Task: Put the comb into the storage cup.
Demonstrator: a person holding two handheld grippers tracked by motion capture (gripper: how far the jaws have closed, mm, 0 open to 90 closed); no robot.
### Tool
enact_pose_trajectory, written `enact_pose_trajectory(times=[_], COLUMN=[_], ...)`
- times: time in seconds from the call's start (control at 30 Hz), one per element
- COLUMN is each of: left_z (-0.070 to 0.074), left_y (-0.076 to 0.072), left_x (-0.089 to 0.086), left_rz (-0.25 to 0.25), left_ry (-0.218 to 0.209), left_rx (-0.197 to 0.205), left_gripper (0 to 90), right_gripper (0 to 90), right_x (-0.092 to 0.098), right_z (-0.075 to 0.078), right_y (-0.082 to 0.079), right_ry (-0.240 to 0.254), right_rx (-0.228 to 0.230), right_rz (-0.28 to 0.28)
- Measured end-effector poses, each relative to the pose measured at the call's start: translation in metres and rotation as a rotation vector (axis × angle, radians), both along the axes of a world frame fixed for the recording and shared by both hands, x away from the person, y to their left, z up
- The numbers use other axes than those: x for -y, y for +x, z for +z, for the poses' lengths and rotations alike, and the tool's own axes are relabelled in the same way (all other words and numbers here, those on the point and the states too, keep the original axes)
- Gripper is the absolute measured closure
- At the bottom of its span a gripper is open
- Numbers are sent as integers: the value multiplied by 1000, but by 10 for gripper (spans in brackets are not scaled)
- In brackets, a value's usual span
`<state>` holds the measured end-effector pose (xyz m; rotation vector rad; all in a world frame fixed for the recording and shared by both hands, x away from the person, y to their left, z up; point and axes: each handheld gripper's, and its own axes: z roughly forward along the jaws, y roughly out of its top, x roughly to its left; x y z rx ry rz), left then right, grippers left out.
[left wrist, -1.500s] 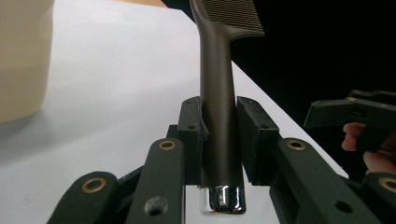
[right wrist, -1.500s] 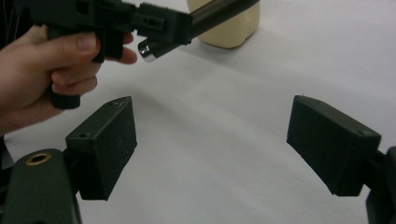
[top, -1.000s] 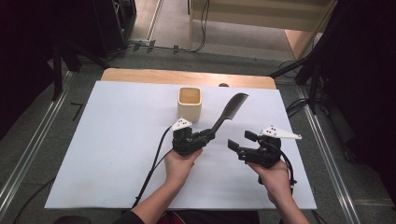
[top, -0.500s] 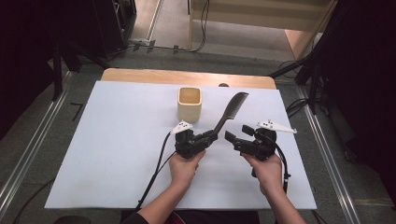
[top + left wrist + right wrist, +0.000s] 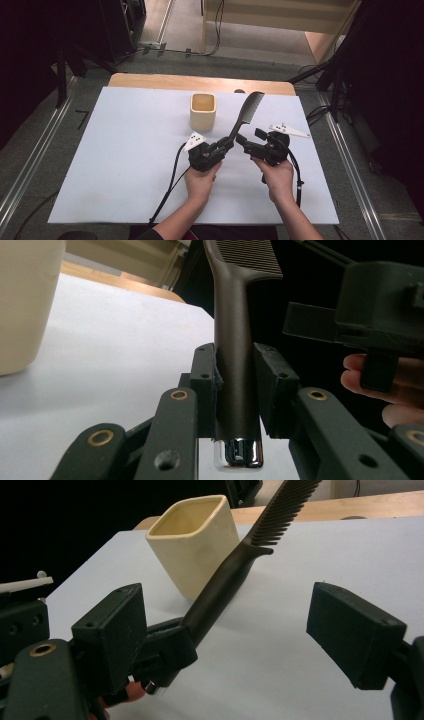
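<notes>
Left gripper view shows the left gripper clamped on the smooth dark-brown handle of a comb, both pads pressing its sides, a chrome cap at the butt end. High view has the comb raised above the white table, its long axis running up and away, teeth end near a cream square cup. Just beside it, the right gripper has its 2 jaws wide apart, holding nothing.

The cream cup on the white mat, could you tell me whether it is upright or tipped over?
Upright: the cream cup stands on its base on the white mat, its square mouth facing up, apparently empty.
</notes>
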<state>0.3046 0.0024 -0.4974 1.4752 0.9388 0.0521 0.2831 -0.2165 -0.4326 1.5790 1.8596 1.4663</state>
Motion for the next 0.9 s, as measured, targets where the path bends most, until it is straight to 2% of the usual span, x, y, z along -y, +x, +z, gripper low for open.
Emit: enact_pose_trajectory(times=[0.13, 0.23, 0.57, 0.6, 0.7, 0.87, 0.9], left_z=[0, 0, 0, 0, 1, 0, 0], left_y=[-1, -2, -2, -2, -2, -2, -3], left_x=[1, 3, 6, 6, 6, 6, 6], left_rz=[5, -2, -9, -16, -21, -22, -22], left_ry=[-2, -17, -47, -49, -49, -46, -43], left_rx=[13, 31, 32, 35, 53, 54, 50], left_gripper=[733, 733, 733, 733, 733, 733, 733], right_gripper=[147, 147, 152, 205, 205, 237, 268], right_x=[-3, -6, -11, -12, -12, -12, -12], right_z=[0, 0, -3, -4, -5, -7, -6], right_y=[3, 8, 18, 20, 23, 26, 28], right_ry=[6, 35, 57, 64, 72, 95, 106], right_rx=[5, -4, -18, -30, -33, -46, -63], right_rz=[-12, -31, -54, -57, -61, -60, -58])
